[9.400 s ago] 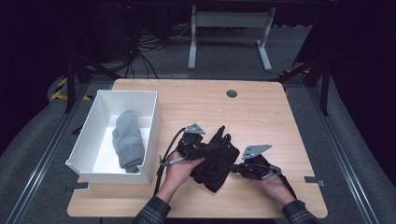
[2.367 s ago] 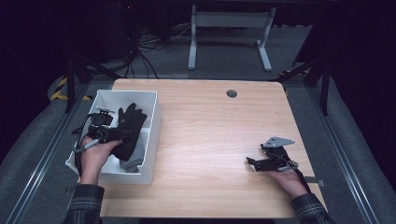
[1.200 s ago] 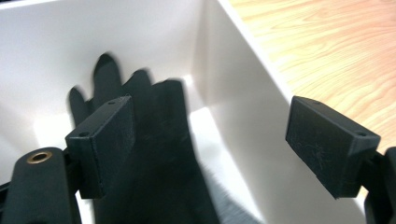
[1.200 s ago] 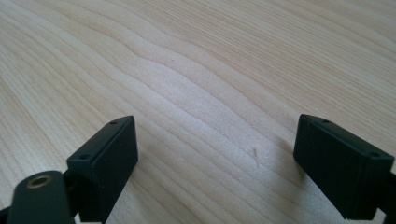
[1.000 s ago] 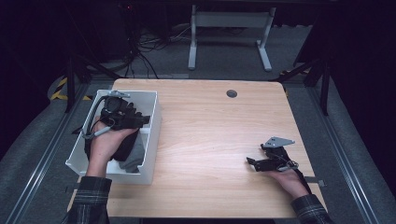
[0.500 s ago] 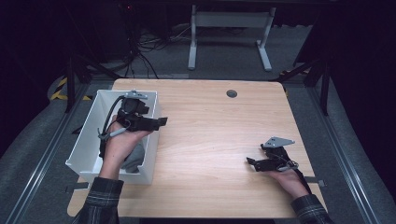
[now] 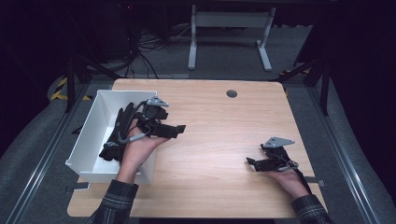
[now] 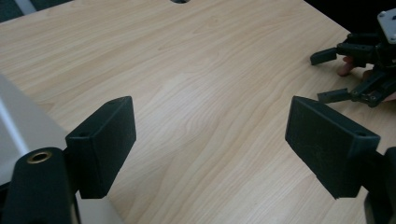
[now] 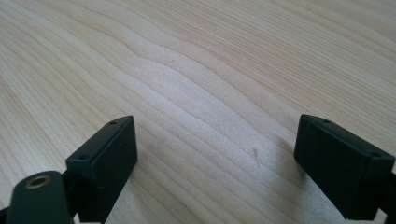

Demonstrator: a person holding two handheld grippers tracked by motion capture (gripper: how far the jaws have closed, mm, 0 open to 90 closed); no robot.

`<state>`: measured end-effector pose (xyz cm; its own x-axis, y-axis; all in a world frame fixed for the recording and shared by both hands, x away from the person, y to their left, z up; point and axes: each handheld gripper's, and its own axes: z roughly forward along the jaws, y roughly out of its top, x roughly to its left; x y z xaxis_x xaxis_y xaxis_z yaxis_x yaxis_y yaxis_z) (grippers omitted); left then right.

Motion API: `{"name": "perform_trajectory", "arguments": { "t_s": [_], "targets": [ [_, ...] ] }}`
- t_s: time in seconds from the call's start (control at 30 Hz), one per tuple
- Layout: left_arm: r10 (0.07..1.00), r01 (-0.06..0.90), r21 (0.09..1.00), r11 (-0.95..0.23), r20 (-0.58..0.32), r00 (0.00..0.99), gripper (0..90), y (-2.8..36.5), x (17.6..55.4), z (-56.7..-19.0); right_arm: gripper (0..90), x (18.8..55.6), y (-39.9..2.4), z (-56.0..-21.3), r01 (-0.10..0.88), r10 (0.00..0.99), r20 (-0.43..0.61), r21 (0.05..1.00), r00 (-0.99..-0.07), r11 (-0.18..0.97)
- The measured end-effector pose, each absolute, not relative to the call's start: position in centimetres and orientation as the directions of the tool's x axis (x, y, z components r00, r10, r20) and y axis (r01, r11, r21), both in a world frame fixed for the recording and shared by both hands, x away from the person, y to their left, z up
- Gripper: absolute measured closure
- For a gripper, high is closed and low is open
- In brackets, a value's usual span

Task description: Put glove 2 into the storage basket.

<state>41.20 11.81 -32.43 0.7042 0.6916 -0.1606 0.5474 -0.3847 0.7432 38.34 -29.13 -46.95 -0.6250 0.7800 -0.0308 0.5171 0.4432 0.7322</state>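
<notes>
Left gripper [image 7: 180, 130] jaws spread wide, nothing between them, sits over the white bin's [image 7: 88, 140] right wall pointing out across the table [image 7: 224, 130]; black cloth [image 7: 122, 128] lies bunched inside the bin with a grey piece mostly hidden under the hand, so the drop looks done; right gripper [image 7: 252, 163] rests low on the table near the front right, jaws also spread and empty, likely parked out of the way since no other item is left on the wood

free: bare tabletop [image 7: 215, 140] between left gripper [image 7: 176, 130] and right gripper [image 7: 253, 163] | obstacle: white bin [image 7: 88, 140] wall at table's left edge, dark garments [image 7: 122, 123] inside
</notes>
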Motion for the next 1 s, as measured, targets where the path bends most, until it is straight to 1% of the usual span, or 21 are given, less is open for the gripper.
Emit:
{"name": "perform_trajectory", "arguments": {
  "t_s": [0.07,0.23,0.5,0.73,1.0],
  "targets": [
    [0.673,0.542,0.739,-0.401,-0.164,0.721,17.1,10.7,41.1,-33.0,13.8,38.3,-29.1,-46.9,0.517,0.780,-0.031,0.732,-0.625,0.444],
    [0.654,0.532,0.738,-0.416,-0.165,0.739,17.1,9.3,40.7,-33.8,13.8,38.3,-29.1,-46.9,0.517,0.780,-0.031,0.732,-0.625,0.443],
    [0.616,0.503,0.735,-0.455,-0.148,0.774,16.8,6.8,39.8,-36.2,13.8,38.3,-29.1,-46.9,0.517,0.780,-0.031,0.732,-0.625,0.443],
    [0.598,0.501,0.714,-0.489,-0.144,0.788,16.3,5.2,39.3,-38.1,13.7,38.3,-29.1,-46.9,0.517,0.780,-0.031,0.732,-0.625,0.444],
    [0.587,0.482,0.707,-0.517,-0.117,0.801,16.3,3.9,38.7,-40.2,13.8,38.3,-29.1,-46.9,0.517,0.780,-0.031,0.732,-0.625,0.444]
  ]
}}
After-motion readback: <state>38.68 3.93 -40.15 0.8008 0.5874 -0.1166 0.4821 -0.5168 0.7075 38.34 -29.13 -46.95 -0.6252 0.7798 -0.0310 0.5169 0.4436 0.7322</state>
